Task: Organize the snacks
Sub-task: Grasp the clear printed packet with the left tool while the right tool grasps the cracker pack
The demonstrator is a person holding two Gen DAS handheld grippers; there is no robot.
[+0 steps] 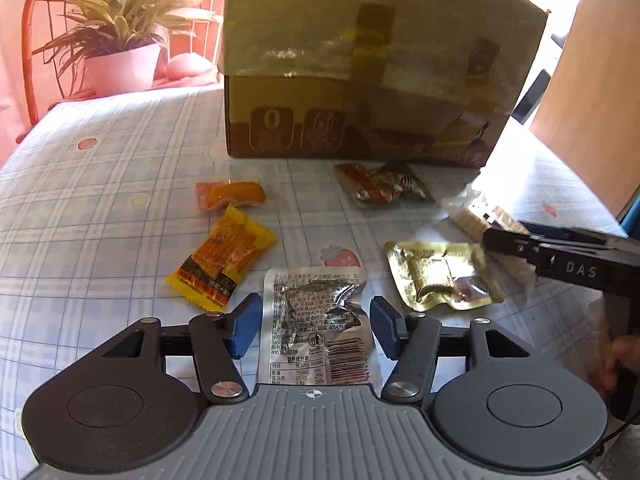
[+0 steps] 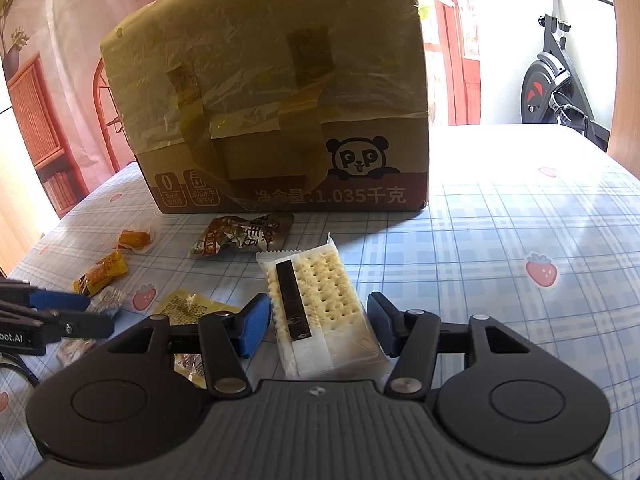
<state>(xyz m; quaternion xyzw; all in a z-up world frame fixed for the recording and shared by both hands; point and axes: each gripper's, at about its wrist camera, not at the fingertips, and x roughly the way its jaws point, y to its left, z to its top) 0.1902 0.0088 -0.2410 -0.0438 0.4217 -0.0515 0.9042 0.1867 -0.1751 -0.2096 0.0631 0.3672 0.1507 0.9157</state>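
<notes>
Several snack packets lie on the checked tablecloth before a taped cardboard box (image 1: 360, 80). My left gripper (image 1: 314, 326) is open, its blue pads either side of a silver foil packet (image 1: 316, 328) lying on the table. My right gripper (image 2: 318, 326) is open around a clear-wrapped cracker pack (image 2: 320, 312), also lying flat. In the left wrist view I see a yellow packet (image 1: 222, 260), an orange packet (image 1: 232, 196), a brown packet (image 1: 384, 186) and a gold packet (image 1: 440, 276). The right gripper's black body (image 1: 560, 256) enters from the right there.
The box (image 2: 280, 112) stands close behind the snacks, its tall flap up. A potted plant (image 1: 120, 52) and a red chair sit past the table's far left edge. An exercise bike (image 2: 556, 76) stands beyond the far right. Tablecloth (image 2: 520, 240) extends right of the cracker pack.
</notes>
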